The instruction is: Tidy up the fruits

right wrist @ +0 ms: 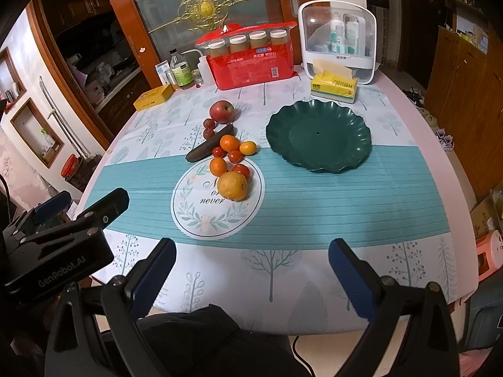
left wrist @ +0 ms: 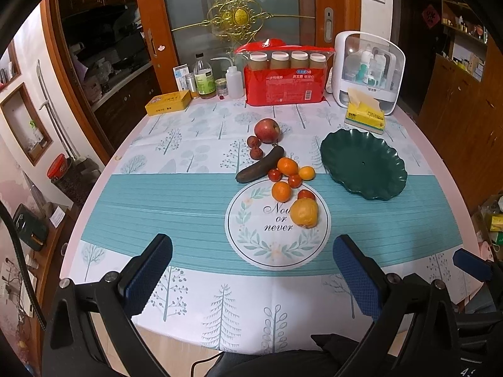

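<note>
Both tools idle above the near edge of the table (right wrist: 408, 72): left gripper (left wrist: 251, 270) with fingers spread wide, nothing between them; right gripper (right wrist: 251, 270) likewise apart and empty. Fruit lies in a loose cluster at the table's middle, on the patterned cloth (left wrist: 176, 201). Nearest is a large yellow-orange citrus (left wrist: 303, 213) on the round printed emblem (left wrist: 276, 224), a small red fruit (left wrist: 306, 194) touching its far side. Beyond it: two mandarins (left wrist: 287, 166), a smaller yellow-orange fruit (left wrist: 306, 172), and more small red fruits (left wrist: 294, 180) packed between them. A dark cucumber (left wrist: 261, 165) lies diagonally along the cluster's left side, touching it. Toward the far edge, a red apple (left wrist: 267, 130) with two dark wrinkled fruits (left wrist: 253, 141) just beside it. Green scalloped plate (left wrist: 364, 163) sits to the right of the cluster, apart from it, holding nothing. Along the far edge: yellow tin (left wrist: 168, 102), bottles (left wrist: 204, 78), red package (left wrist: 286, 75) with jars, white storage case (left wrist: 369, 69), tissue pack (left wrist: 364, 114) in front of it, just behind the plate.
</note>
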Demonstrator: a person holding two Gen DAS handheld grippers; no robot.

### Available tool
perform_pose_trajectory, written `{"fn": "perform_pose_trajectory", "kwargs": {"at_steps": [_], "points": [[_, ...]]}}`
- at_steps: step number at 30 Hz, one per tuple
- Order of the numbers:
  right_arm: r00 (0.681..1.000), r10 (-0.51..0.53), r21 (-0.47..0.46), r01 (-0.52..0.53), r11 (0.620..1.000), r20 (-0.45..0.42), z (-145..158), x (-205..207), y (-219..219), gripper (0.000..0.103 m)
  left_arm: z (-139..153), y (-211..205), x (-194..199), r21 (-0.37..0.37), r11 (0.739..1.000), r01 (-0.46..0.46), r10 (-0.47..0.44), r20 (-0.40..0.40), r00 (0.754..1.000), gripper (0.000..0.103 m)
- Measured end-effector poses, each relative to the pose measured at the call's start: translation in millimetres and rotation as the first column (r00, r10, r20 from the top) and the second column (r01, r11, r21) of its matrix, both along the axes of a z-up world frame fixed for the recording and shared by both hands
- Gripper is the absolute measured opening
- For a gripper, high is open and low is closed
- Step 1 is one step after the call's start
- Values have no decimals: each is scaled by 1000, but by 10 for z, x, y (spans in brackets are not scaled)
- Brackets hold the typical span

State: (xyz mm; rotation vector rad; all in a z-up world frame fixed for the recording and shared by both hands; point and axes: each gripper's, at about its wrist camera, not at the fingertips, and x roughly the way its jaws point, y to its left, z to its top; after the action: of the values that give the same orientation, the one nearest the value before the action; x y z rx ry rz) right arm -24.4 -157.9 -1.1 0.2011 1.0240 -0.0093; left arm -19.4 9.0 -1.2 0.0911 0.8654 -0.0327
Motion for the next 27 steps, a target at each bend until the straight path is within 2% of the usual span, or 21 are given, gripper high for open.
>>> {"fn": "perform_pose_trajectory", "kwargs": {"at_steps": [9,27], "points": [[1000,1,10,-1,1000,-2,-4,-141,50,98,-42,10,-100,1,1000,-6,6,-10,1000,102],[1000,11,32,-10,999,-21,-41,-92,66,98,-116,69,-21,-3,1000,-26,26,-60,998,102]]}}
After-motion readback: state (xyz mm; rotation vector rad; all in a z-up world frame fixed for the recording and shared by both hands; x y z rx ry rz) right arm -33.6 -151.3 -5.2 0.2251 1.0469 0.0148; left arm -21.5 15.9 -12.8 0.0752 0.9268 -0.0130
